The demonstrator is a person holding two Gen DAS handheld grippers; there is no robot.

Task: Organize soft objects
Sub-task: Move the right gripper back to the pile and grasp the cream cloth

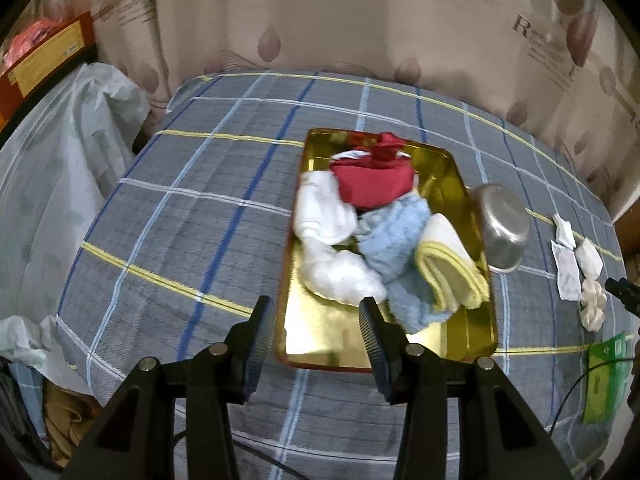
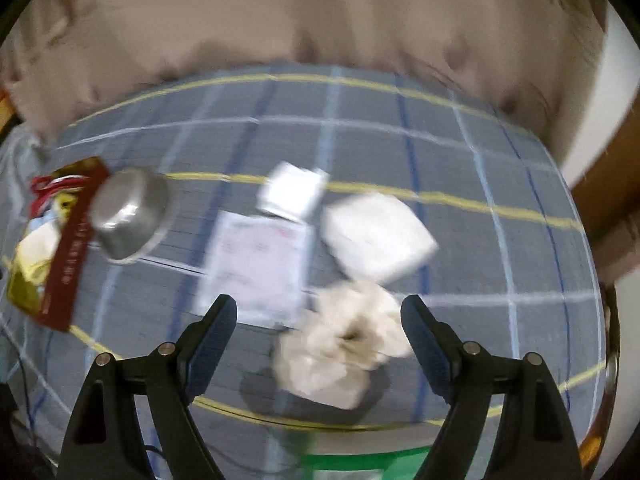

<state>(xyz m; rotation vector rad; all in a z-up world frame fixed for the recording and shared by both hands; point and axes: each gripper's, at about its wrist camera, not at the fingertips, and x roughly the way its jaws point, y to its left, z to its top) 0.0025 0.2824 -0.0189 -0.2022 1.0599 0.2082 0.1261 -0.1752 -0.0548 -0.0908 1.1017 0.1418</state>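
Step in hand: right claw [image 2: 320, 320], jaws apart, hovers over cream scrunchie [image 2: 340, 344] on bed [image 2: 480, 208]; left claw [image 1: 316, 320] apart near tray [image 1: 452, 176]; next, lower and close on it.

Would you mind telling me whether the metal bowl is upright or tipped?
Tipped: the metal bowl lies on its side against the gold tray, base facing the left tool's camera.

Plaid bed cover [image 1: 192, 208] — steel bowl [image 1: 505, 227] tipped against gold tray's right rim. Curtain [image 1: 360, 20] behind. Green packet [image 1: 604, 376] at near right — orange box [image 1: 44, 64] far left.
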